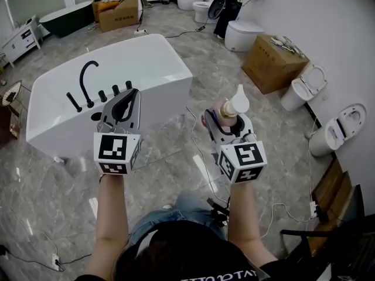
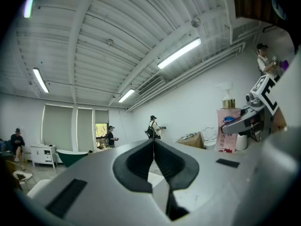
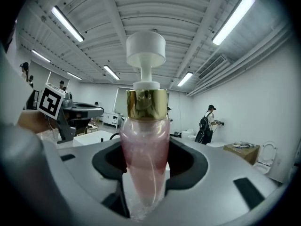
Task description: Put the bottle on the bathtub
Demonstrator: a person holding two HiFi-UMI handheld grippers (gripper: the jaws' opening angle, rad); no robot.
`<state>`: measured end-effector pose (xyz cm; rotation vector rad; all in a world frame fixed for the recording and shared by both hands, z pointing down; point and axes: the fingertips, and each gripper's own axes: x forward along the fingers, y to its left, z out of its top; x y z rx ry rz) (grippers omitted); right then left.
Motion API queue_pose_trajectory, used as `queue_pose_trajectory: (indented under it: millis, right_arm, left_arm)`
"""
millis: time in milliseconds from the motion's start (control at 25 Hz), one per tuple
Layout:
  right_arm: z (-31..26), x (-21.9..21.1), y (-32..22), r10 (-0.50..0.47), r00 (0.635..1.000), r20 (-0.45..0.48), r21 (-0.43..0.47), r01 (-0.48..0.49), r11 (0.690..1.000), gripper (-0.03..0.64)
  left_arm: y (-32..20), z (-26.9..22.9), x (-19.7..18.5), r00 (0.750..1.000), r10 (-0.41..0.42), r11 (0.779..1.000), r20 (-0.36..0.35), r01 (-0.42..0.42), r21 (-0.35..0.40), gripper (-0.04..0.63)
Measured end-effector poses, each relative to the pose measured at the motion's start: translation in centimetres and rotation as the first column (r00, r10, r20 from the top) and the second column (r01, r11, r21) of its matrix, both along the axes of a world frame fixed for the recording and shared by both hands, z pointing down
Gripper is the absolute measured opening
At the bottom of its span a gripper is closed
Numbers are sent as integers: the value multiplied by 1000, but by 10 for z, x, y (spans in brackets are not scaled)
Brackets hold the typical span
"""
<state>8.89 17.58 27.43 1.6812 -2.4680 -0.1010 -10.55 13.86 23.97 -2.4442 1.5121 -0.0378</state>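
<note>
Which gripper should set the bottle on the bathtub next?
Right. The right gripper is shut on the pink pump bottle, held upright. The left gripper looks nearer the bathtub in the head view, but its jaws are together on nothing, so using it would likely need a handover.

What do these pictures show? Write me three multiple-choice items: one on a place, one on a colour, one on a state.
1. Where is the bottle?
A. on the floor
B. in the right gripper
C. on a cardboard box

2. What colour is the faucet on the bathtub?
A. black
B. gold
C. white

3. How does the left gripper stand?
A. wide open
B. shut on a cup
C. shut, empty

Key:
1 B: the right gripper view shows its jaws clamped on the bottle's body.
2 A: the head view shows a black faucet against the white tub.
3 C: the left gripper view shows its jaws meeting with nothing between them.
</note>
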Motion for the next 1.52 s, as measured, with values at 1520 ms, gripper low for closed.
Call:
queue_pose_trajectory:
  millis: [1520]
  right_arm:
    - [73,37,-446,-110,994,20,-182,112,977,225]
  left_arm:
    - [-410,71,21,988,-150,975,-15,146,-165,12]
